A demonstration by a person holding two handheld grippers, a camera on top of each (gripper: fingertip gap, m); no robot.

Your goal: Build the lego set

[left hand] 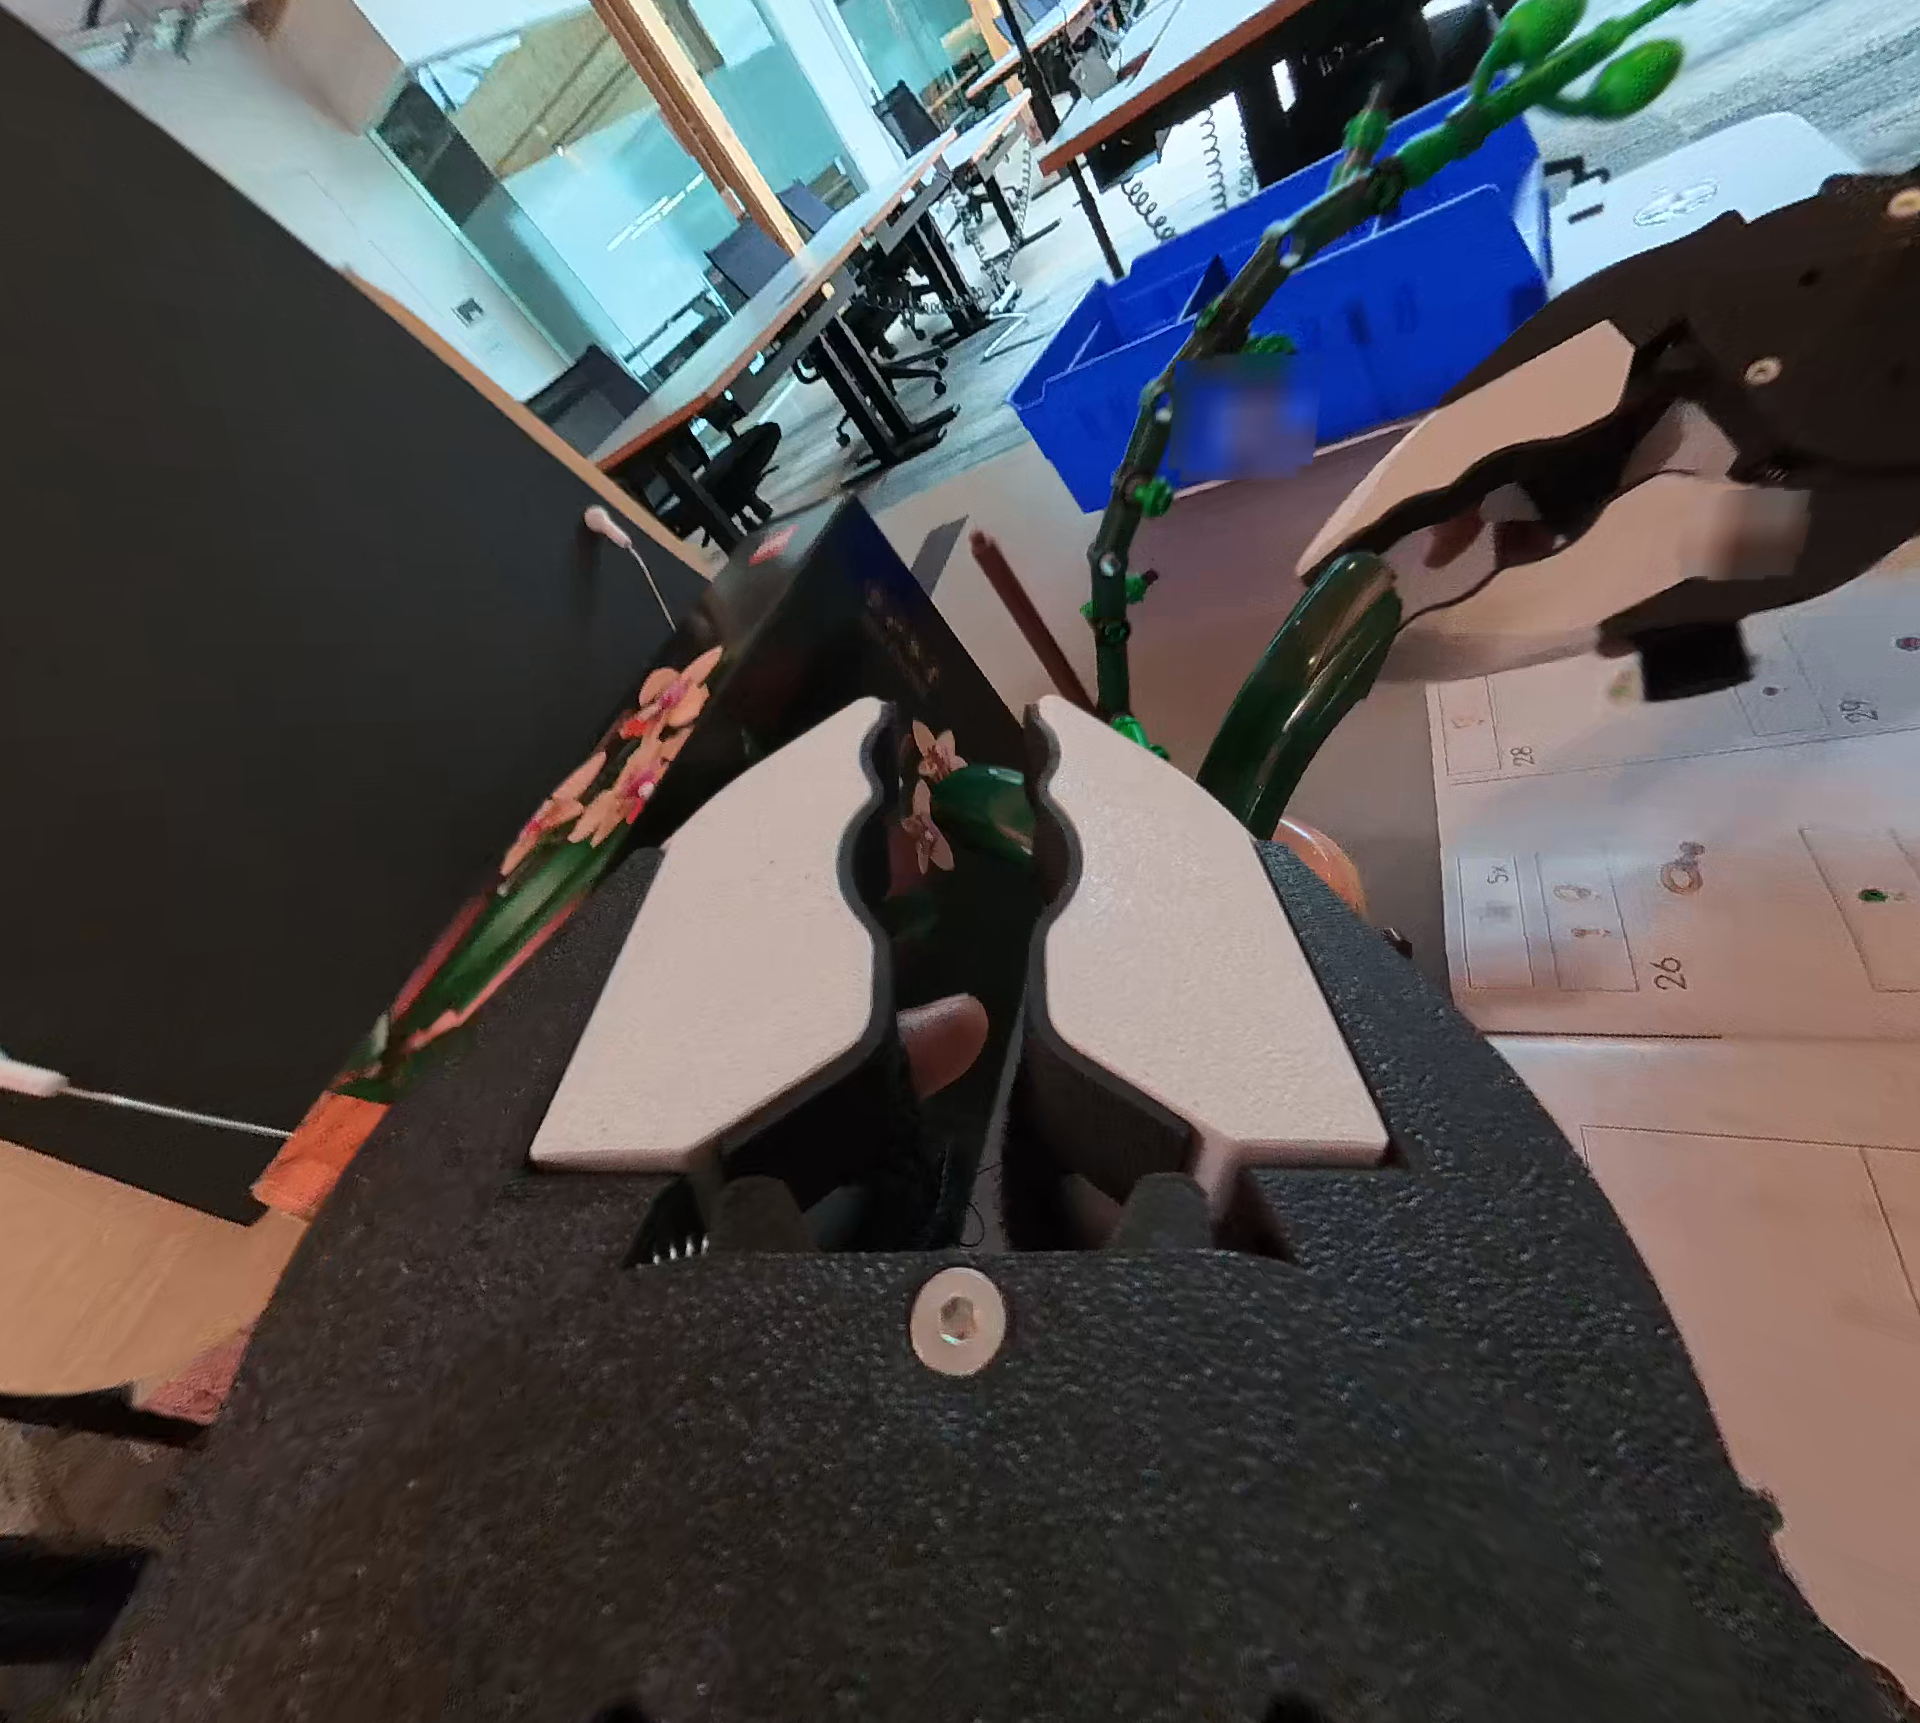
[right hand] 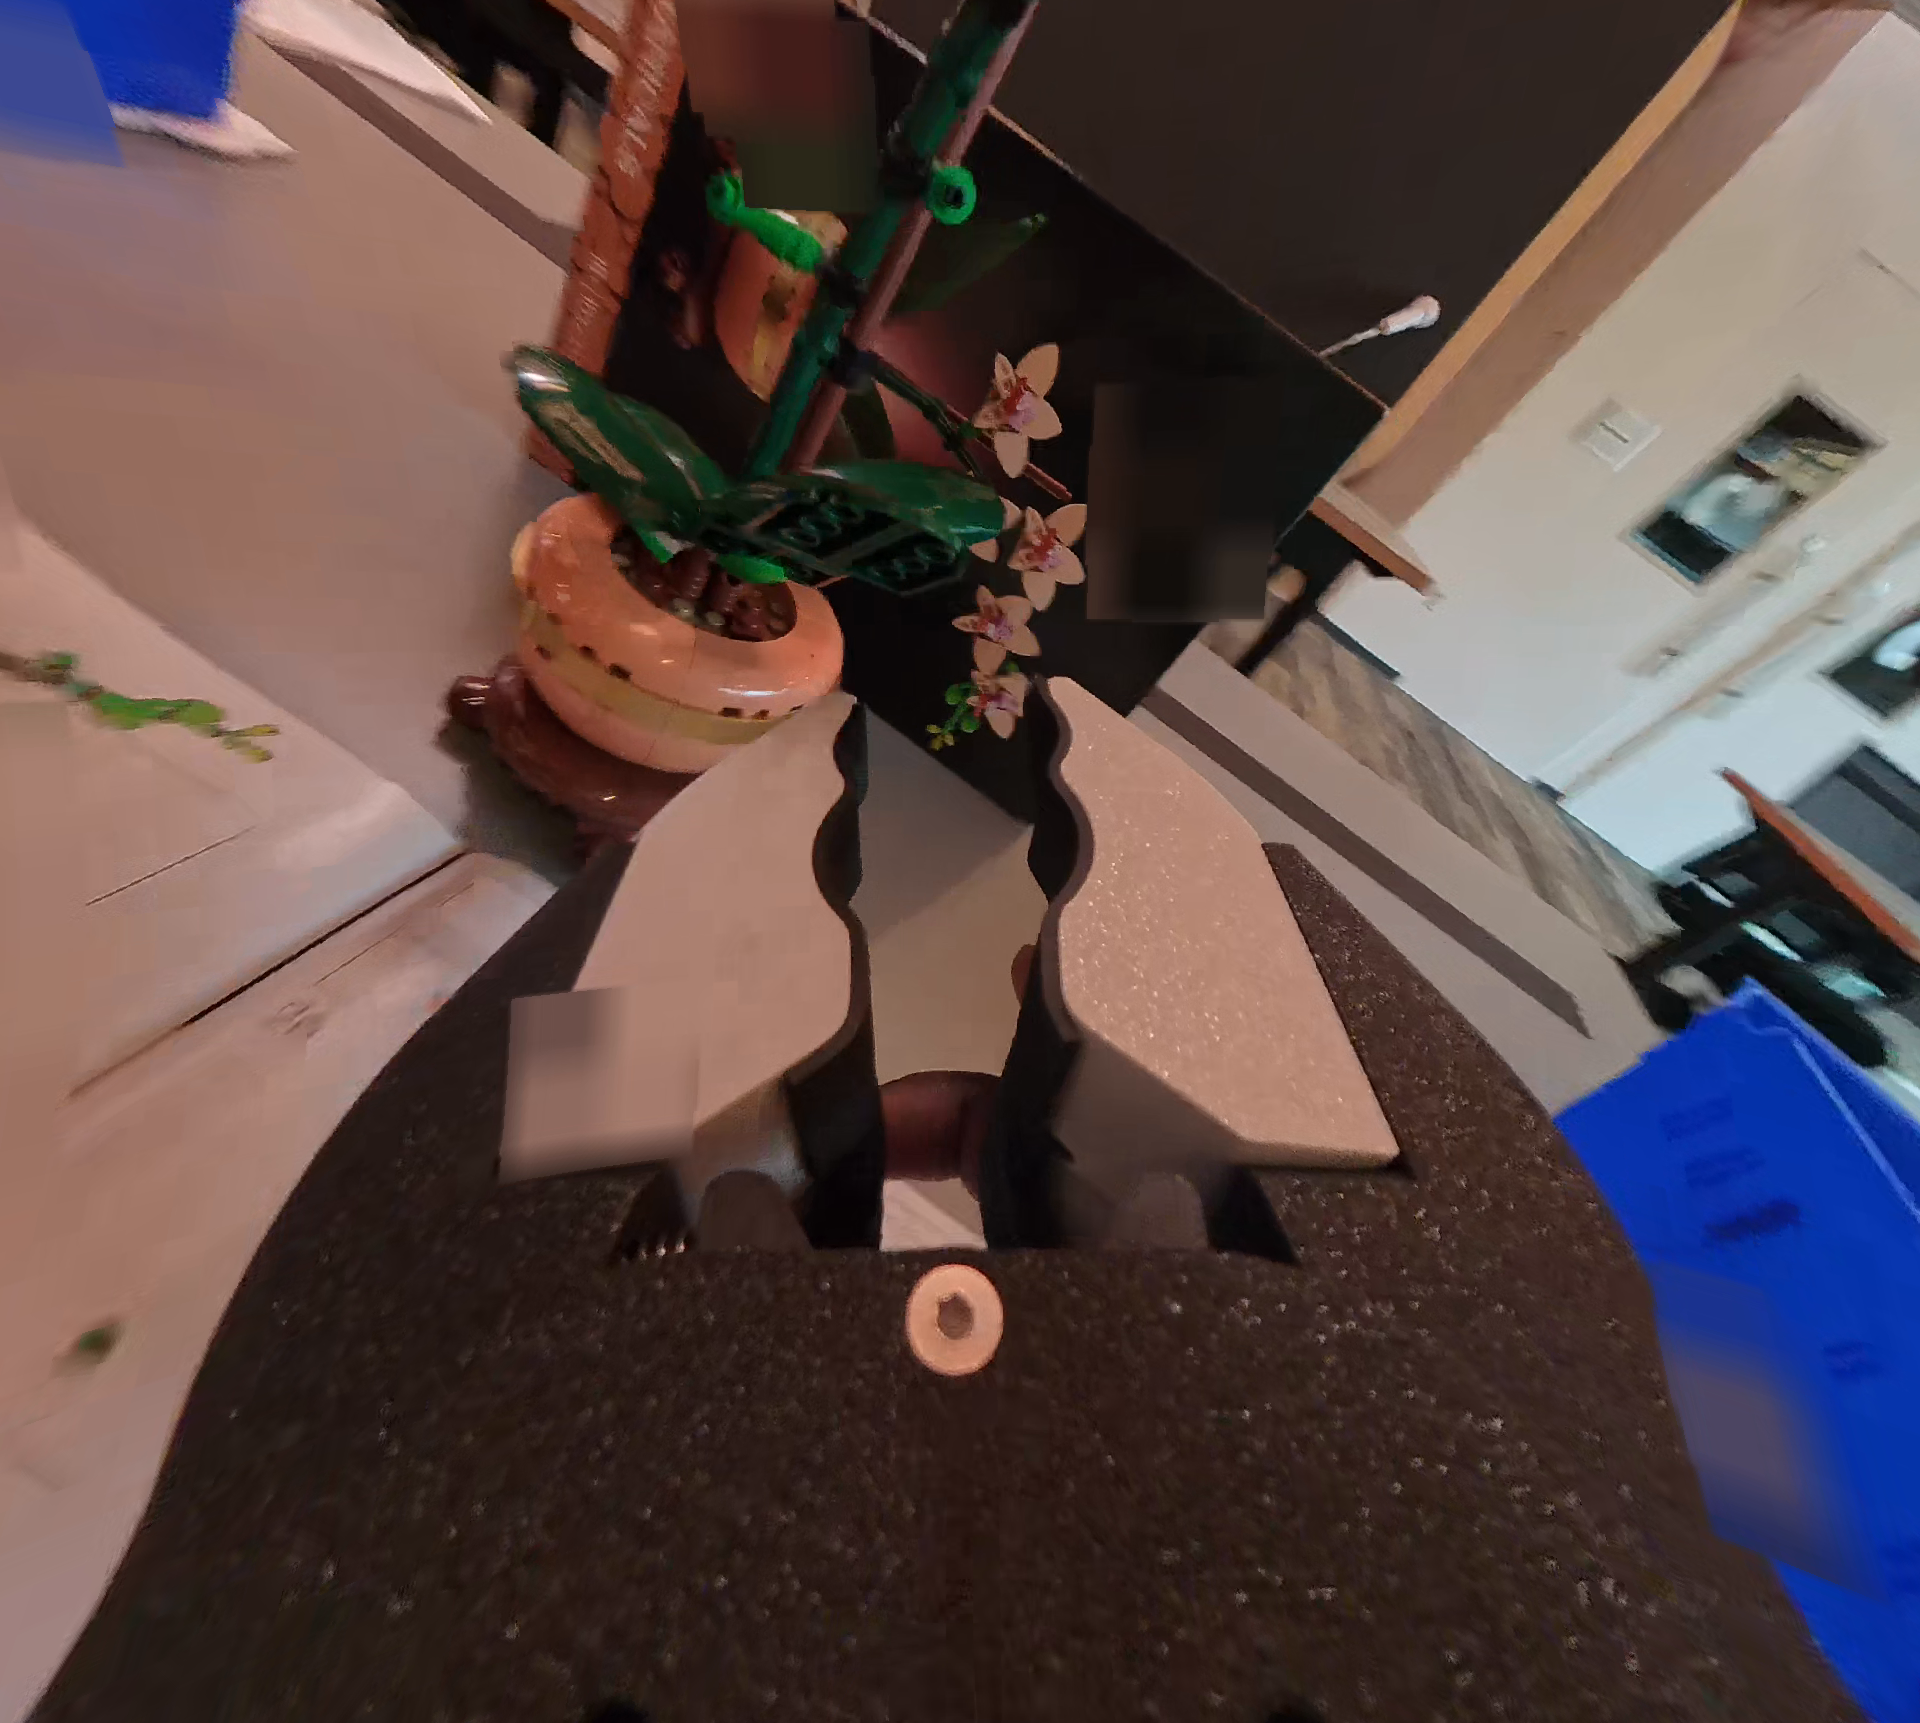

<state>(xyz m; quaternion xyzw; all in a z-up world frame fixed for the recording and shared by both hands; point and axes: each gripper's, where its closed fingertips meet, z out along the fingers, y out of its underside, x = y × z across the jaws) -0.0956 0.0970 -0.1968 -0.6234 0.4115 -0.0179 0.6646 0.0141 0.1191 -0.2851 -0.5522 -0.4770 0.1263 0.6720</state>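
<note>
A lego orchid stands in a peach pot (right hand: 665, 665) on the table, with dark green leaves (right hand: 862, 520), a brown support rod and a tall green stem (right hand: 935, 84). In the left wrist view the stem (left hand: 1236, 302) curves up to green buds (left hand: 1538, 21). My left gripper (left hand: 961, 723) is open close beside the pot (left hand: 1325, 852). A green leaf shape shows through its gap; I cannot tell if it touches. My right gripper (right hand: 951, 717) is open and empty, just right of the pot. It also shows in the left wrist view (left hand: 1361, 598), tips at a curved leaf (left hand: 1299, 697).
The set's dark box (left hand: 810, 634) with orchid pictures stands right behind the plant. An open instruction booklet (left hand: 1662, 894) lies on the table to the right. A blue bin (left hand: 1351, 302) sits behind the stem. A black board (left hand: 208, 530) stands at the left. One gripper's finger ends stand about 15 cm off the other's. The left tips stand about 5 cm off the tall green stem (right hand: 935, 84). The peach pot (right hand: 665, 665) sits 6 cm or so from the ends of my right fingers.
</note>
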